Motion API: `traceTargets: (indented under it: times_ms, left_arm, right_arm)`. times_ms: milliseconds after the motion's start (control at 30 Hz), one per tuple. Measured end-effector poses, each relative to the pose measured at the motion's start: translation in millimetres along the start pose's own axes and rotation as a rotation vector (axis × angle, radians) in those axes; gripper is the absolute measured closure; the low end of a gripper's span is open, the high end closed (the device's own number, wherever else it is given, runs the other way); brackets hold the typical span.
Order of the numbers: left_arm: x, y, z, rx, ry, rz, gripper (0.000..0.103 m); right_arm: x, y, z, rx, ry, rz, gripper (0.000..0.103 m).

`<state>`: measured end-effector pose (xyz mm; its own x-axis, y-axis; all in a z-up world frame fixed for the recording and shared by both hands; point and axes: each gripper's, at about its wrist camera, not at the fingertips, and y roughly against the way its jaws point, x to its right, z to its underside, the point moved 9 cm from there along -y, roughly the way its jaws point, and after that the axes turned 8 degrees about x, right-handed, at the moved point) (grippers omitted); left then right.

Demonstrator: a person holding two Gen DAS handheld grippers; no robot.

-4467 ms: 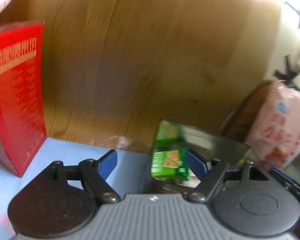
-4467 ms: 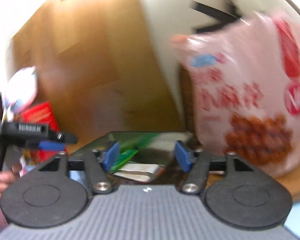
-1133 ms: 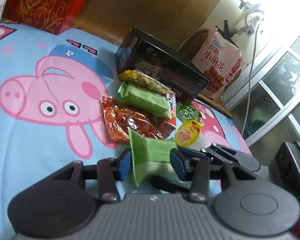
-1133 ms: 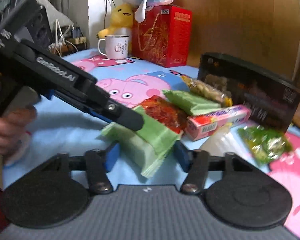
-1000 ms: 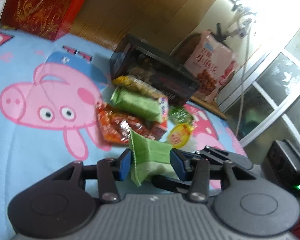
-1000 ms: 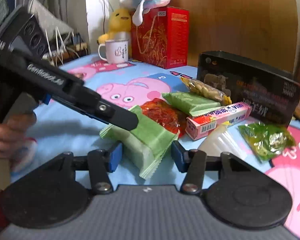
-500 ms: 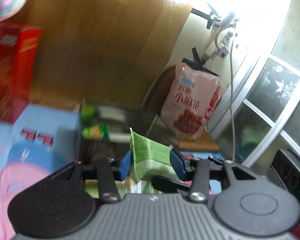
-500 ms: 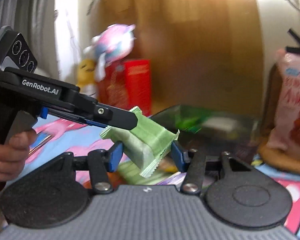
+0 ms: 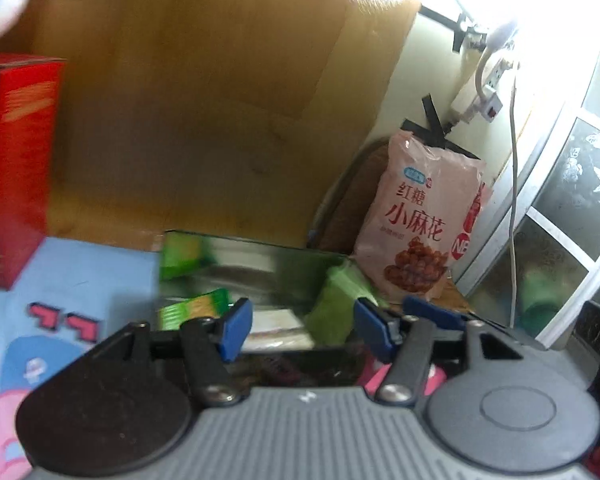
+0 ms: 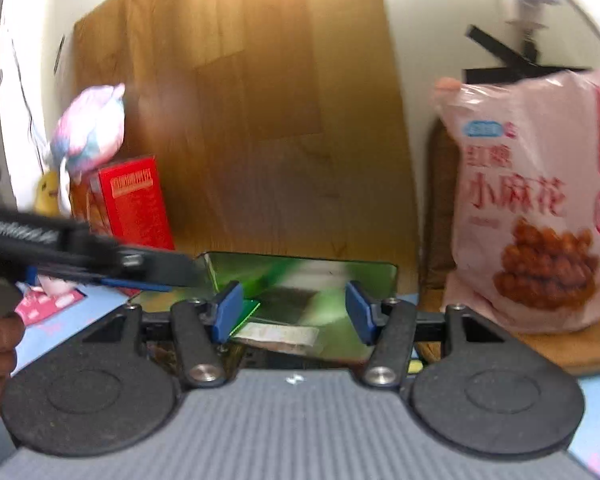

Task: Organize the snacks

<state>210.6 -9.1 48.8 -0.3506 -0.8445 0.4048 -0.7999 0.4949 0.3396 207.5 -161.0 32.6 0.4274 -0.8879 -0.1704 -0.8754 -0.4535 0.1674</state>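
A dark open box point(image 9: 256, 256) with a shiny inside stands in front of both grippers, also in the right wrist view point(image 10: 300, 270). A light green snack packet point(image 9: 336, 300) sits blurred inside it at the right, free of any fingers. Other green packets point(image 9: 196, 308) lie inside at the left. My left gripper point(image 9: 300, 328) is open and empty just over the box's near edge. My right gripper point(image 10: 294, 312) is open and empty, also at the near edge. The left gripper's body point(image 10: 80, 256) reaches in from the left in the right wrist view.
A pink bag of fried twists point(image 9: 420, 224) leans behind the box on the right, seen too in the right wrist view point(image 10: 540, 208). A red carton point(image 9: 12, 168) stands at the left. A wooden board point(image 9: 204, 100) backs the scene. A blue cartoon cloth point(image 9: 60, 300) covers the table.
Both grippers carried the light green packet up from the snack pile to the box. The jaws have opened and the packet has dropped into the box.
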Motion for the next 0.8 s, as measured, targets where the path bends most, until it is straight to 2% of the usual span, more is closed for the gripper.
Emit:
traceTargets:
  times_ms: [67,200,333,433,500,533,567,600,633,800]
  left_arm:
    - [-15,13,5,-0.002,0.030,-0.014,0.044]
    - [-50,22,29,-0.066,0.131,-0.067,0.044]
    - [-68,11,48,-0.135,0.212,-0.076,0.044]
    - [-68,3,58,-0.168,0.222,-0.066,0.042]
    - [-64,-5,66,-0.199,0.213,-0.067,0.051]
    - [-62,-5,69,-0.198,0.205,-0.075,0.053]
    - [-61,-4,70,-0.190,0.190,-0.084,0.055]
    - [-58,0,68,-0.181,0.179,-0.086,0.056]
    - [-56,5,65,-0.168,0.176,-0.080,0.057]
    - [-39,50,50,-0.064,0.161,-0.031,0.059]
  right_arm:
    - [-4,13,5,-0.010,-0.047,-0.050,0.044]
    - [-32,20,32,-0.119,-0.047,-0.190,0.045]
    - [-64,14,54,-0.176,0.122,-0.235,0.048]
    - [-79,3,62,-0.215,0.211,-0.259,0.048]
    - [-80,-10,68,-0.239,0.260,-0.253,0.058]
    - [-81,-16,72,-0.259,0.272,-0.257,0.077]
    - [-81,-20,74,-0.270,0.271,-0.261,0.084]
    - [-82,-19,74,-0.270,0.266,-0.262,0.085]
    - [-83,-19,72,-0.266,0.268,-0.259,0.091]
    - [-109,14,55,-0.154,0.357,-0.265,0.092]
